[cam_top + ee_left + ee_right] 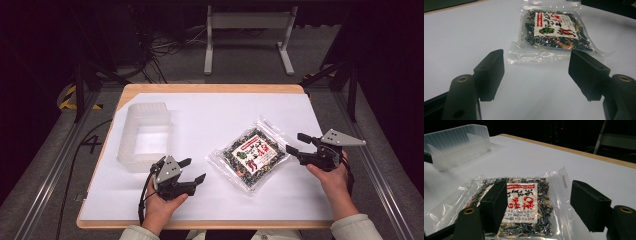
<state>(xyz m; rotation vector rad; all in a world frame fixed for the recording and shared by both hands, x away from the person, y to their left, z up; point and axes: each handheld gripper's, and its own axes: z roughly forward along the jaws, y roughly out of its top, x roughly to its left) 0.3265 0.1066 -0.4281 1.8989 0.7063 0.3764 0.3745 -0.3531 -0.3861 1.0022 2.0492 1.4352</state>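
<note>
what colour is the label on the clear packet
White label with red and black print, on the packet of dark dried bits; right gripper view shows it best.

Glossy, crinkled clear plastic packet is reflecting light; frosted translucent plastic bin and matt white counter are showing smooth, wood-edged.

the clear packet shows a dark green and black mix flecked with orange and pale bits, under a white label printed with red bands, red characters and a green mark. the desk has a light wood rim under a white sheet. at ten o'clock from the packet, the bin is frosted translucent white. the left tongs are black with a grey plate; the right tongs, at three o'clock from the packet, match. the floor is grey, with yellow-black striped tape.
</note>
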